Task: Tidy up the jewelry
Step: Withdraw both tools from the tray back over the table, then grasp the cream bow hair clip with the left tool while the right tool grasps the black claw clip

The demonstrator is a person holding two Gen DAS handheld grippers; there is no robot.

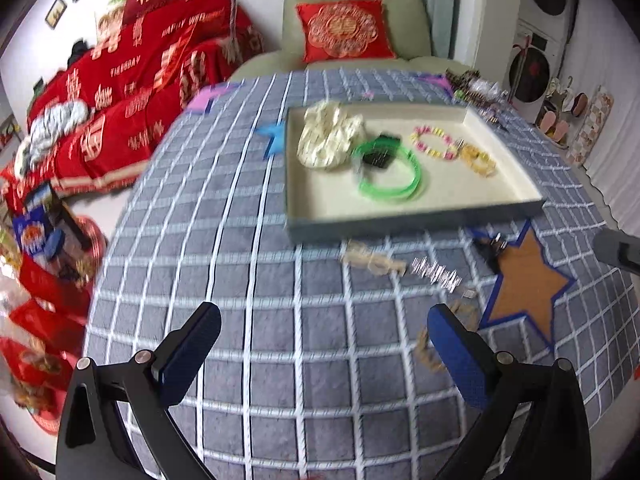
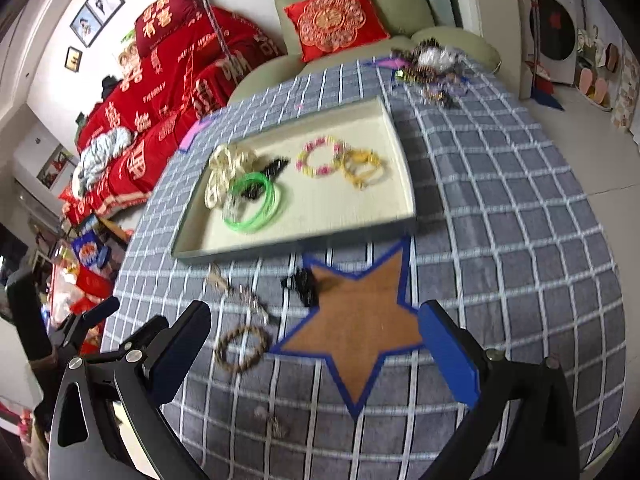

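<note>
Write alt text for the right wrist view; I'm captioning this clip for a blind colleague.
The open right gripper hovers over a grey checked tablecloth, above a brown star patch and a brown beaded bracelet. Beyond lies a shallow cream tray holding green bangles, a pink-and-yellow bead bracelet and other jewelry.

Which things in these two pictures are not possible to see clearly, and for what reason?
- Left wrist view: the small pieces in front of the tray, such as the silvery one, are smeared by motion blur.
- Left wrist view: the brown bracelet is partly hidden behind a finger of the left gripper.
- Right wrist view: the heap at the far table corner is too blurred to sort out.
- Right wrist view: the black piece by the star has no readable shape.
</note>
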